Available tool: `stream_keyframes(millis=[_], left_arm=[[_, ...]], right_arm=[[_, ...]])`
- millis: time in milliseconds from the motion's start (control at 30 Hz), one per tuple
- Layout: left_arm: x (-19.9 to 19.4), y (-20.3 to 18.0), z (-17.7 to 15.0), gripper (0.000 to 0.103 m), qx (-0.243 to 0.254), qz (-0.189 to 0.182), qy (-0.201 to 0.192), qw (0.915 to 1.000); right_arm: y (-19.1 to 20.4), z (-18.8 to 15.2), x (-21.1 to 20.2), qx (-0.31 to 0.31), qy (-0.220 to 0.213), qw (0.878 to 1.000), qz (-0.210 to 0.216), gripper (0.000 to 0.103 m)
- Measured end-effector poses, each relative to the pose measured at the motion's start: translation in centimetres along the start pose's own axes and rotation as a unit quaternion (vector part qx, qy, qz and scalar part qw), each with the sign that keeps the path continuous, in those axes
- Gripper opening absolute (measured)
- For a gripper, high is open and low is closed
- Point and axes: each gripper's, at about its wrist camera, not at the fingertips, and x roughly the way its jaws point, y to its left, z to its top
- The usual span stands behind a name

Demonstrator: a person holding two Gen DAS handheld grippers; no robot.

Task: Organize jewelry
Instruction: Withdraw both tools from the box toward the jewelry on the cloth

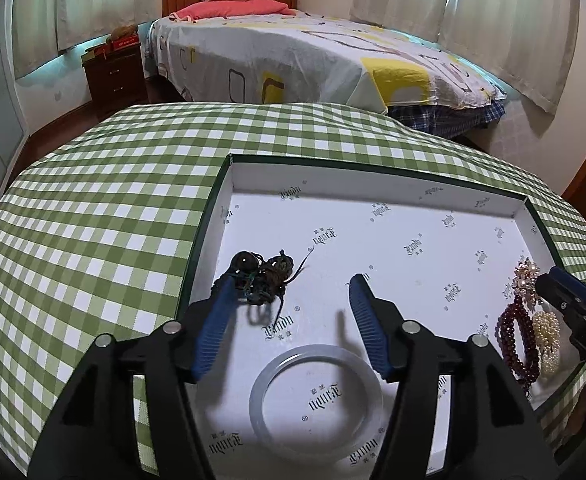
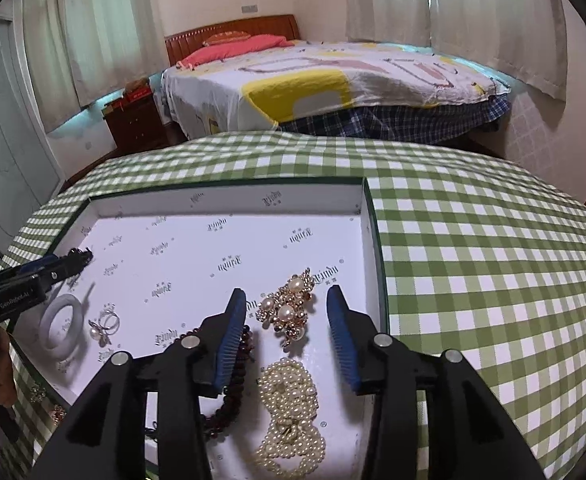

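We have both hand-held grippers released over the white box [image 1: 229, 184] on the checked bench [image 1: 93, 200]: the left hand-held gripper [image 1: 289, 296] beside a dark cord bracelet [image 1: 261, 276], the right hand-held gripper [image 2: 287, 312] around a pearl brooch [image 2: 287, 308]. We should lift clear without snagging. Also inside: pale bangle [image 1: 317, 396], red beads [image 1: 517, 340], pearl strand [image 2: 293, 408].

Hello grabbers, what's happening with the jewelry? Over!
Left gripper open beside dark cord bracelet. Right gripper open around pearl brooch. All lying in white box. Nothing blocking.

wrist views angled down, close, sharing white tray [image 1: 373, 192], bed [image 2: 333, 80] beyond
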Motion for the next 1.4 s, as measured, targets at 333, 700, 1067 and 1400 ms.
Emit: stream_keyframes(millis=[333,700,1067,1400], left_arm=[[-3.8,0.3,-0.7,0.071,-0.002,-0.007,-0.045,0.999],[-10.1,0.8,-3.6,0.071,-0.003,0.001,-0.118,0.993],[-12.9,1.7,-7.5,0.071,-0.013,0.008,-0.111,0.9937],[-14.7,3.4,-11.0,0.071,-0.021,0.024,-0.1,0.9945]], right_arm=[[1.0,0.2,-3.1,0.005,-0.045,0.999,0.001,0.047],[3.2,-1.8,-7.1,-0.001,-0.08,0.997,0.007,0.047],[5.2,-5.3,-9.6,-0.011,-0.08,0.997,0.02,0.047],[7.8,-8.3,-9.9,-0.027,-0.057,0.997,0.041,0.047]])
